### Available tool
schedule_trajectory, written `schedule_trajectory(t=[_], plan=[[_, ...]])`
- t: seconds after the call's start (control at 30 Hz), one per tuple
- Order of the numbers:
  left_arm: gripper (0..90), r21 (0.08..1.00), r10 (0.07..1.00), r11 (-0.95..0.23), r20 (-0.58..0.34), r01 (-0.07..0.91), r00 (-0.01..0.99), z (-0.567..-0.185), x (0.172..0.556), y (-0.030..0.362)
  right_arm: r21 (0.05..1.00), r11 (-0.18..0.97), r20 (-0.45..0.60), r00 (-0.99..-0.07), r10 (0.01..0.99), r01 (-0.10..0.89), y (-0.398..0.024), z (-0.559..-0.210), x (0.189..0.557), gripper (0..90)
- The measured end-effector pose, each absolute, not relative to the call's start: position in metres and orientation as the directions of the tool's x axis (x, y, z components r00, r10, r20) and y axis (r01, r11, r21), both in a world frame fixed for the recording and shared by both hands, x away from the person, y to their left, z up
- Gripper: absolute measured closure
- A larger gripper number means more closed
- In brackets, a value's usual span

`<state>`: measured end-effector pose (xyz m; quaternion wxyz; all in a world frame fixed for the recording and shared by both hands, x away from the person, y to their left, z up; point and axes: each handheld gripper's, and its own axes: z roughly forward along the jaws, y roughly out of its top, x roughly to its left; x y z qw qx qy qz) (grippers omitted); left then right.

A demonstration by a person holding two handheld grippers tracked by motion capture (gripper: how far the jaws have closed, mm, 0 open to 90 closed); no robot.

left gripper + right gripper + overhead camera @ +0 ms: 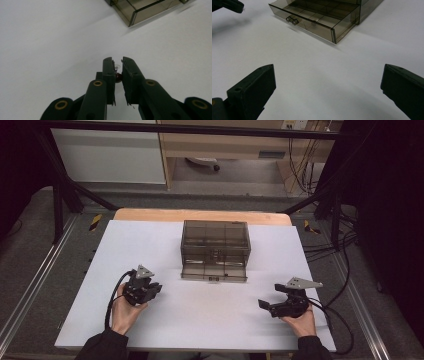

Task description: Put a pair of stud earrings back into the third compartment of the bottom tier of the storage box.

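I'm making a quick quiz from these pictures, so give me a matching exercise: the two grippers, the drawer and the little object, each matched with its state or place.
Things:
1. left gripper
2. right gripper
3. drawer
4. small dark-red and clear object

States:
A. pulled out of the smoky clear box
B. jaws wide apart, nothing between them
C. pinched between two jaws
D. jaws nearly closed on something small

Pairs: 1-D, 2-B, 3-A, 4-C

A drawer box (pixel 215 241) is set on the desk (pixel 150 240) near the middle of its far edge, its bottom drawer (pixel 214 270) pulled toward the near edge. The left claw (pixel 153 288) is placed near the left edge, the right claw (pixel 263 304) near the right.
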<state>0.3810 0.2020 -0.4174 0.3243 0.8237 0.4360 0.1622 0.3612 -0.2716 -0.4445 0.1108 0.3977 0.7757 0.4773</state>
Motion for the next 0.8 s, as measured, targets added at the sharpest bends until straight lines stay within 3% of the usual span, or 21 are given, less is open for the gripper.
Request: schedule_trajectory(t=[0.8], plan=[[80.3,0.706,0.748,-0.451,-0.035,0.546,0.663,-0.397,0.385,0.143,0.828,0.232,0.205,-0.66,0.723,0.511,-0.271,-0.445,0.361,0.5]])
